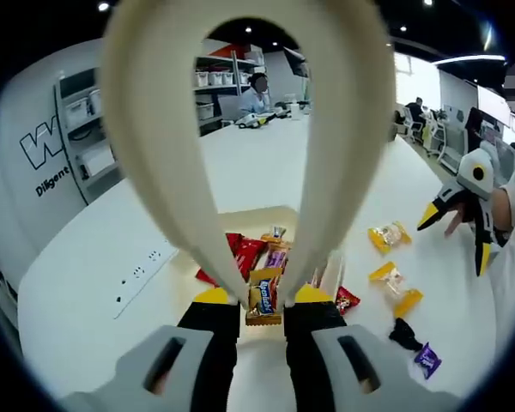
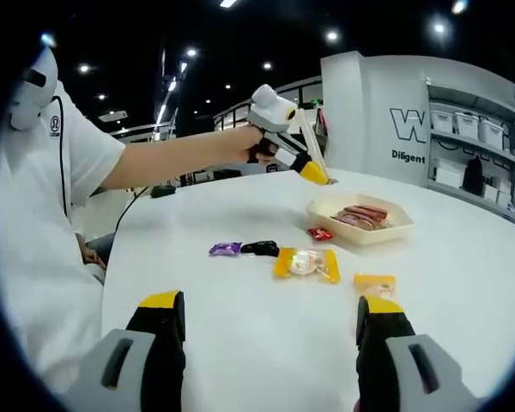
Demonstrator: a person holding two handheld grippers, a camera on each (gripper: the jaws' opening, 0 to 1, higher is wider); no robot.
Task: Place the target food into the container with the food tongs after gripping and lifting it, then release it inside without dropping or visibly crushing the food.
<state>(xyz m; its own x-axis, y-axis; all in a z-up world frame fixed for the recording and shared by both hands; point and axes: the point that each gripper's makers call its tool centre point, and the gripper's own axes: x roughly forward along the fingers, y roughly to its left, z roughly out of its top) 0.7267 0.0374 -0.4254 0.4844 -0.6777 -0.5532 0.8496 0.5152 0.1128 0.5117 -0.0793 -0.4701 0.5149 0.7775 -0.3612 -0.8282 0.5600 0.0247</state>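
Left gripper (image 1: 263,302) holds the cream tongs (image 1: 249,129) between its jaws, which stand narrow on the two arms and press them together, and the tong tips pinch a snack bar in an orange and blue wrapper (image 1: 263,296). This bar hangs above the beige tray (image 2: 360,216), where some red and purple packets (image 1: 245,251) already lie. Right gripper (image 2: 270,322) is spread wide and holds nothing; it hovers low above the white table (image 2: 240,343), near a yellow candy (image 2: 305,263), a smaller yellow packet (image 2: 374,284), a purple sweet (image 2: 225,249) and a black one (image 2: 260,248). I judge that the bar is lifted and only the release is left. The risk is in the pinch: the tips seem to catch only the upper part of the wrapper, so it may slip out too early, or fall on the rim and bounce to the table. Too strong a squeeze could also crush the bar.
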